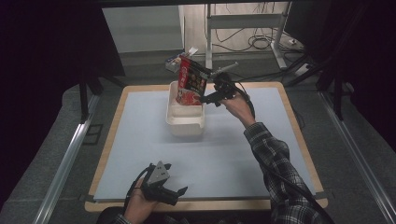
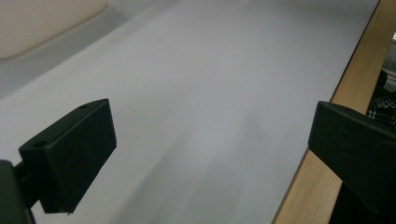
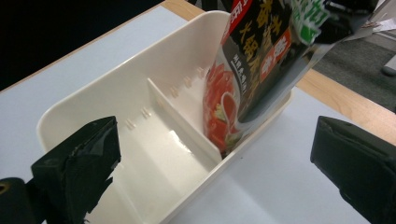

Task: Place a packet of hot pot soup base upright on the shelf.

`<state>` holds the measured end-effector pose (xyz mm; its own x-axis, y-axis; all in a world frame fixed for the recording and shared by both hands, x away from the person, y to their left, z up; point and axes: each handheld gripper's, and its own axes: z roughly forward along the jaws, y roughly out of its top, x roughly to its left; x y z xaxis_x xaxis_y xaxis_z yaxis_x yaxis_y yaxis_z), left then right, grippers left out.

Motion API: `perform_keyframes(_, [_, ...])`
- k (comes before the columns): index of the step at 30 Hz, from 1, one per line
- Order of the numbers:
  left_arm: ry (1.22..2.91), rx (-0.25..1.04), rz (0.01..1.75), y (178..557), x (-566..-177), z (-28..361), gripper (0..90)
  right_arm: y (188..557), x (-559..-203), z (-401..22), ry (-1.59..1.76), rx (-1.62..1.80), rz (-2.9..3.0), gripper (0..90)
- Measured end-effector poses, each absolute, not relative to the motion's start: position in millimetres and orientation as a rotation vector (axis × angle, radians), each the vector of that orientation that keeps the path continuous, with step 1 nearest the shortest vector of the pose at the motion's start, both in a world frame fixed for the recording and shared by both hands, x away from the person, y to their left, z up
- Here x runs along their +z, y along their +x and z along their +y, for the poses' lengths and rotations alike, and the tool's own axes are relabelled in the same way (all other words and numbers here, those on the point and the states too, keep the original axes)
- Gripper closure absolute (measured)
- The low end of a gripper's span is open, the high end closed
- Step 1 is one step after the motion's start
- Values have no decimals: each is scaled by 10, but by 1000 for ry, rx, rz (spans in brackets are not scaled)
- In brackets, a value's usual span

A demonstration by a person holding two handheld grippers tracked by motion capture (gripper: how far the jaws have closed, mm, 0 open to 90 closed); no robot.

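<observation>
One pouch (image 3: 254,70), red and black with printed characters and a picture of food, standing tilted in the far compartment of a cream plastic bin (image 3: 140,98); its lower end is down inside the bin beside the divider (image 3: 180,119), its top leaning out over the far rim (the near compartment, seen from the right gripper view, holds nothing visible). The bin sits on a pale grey mat (image 1: 233,154) laid over the wooden counter (image 1: 112,135), toward the far middle of the mat. Right tongs (image 1: 208,94), held in the person's right hand (image 1: 238,106) at the end of a plaid sleeve (image 1: 273,158), are just beside the bin on its right side; the jaws stand wide apart, one either side of the bin's corner in the right gripper view, with the pouch beyond them and not pressed by either pad. Left tongs (image 1: 180,192) rest low at the near edge of the counter in the left hand (image 1: 137,205), well apart from the bin, jaws spread with only bare mat between them.
</observation>
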<state>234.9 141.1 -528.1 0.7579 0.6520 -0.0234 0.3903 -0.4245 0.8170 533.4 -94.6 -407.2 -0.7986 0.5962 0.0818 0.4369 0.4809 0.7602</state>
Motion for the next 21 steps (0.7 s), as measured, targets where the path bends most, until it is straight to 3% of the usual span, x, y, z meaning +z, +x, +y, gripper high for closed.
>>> perform_keyframes(21, [2082, 381, 783, 2352, -5292, 1401, 8, 4917, -4237, -1102, 885, 1229, 2562, 4])
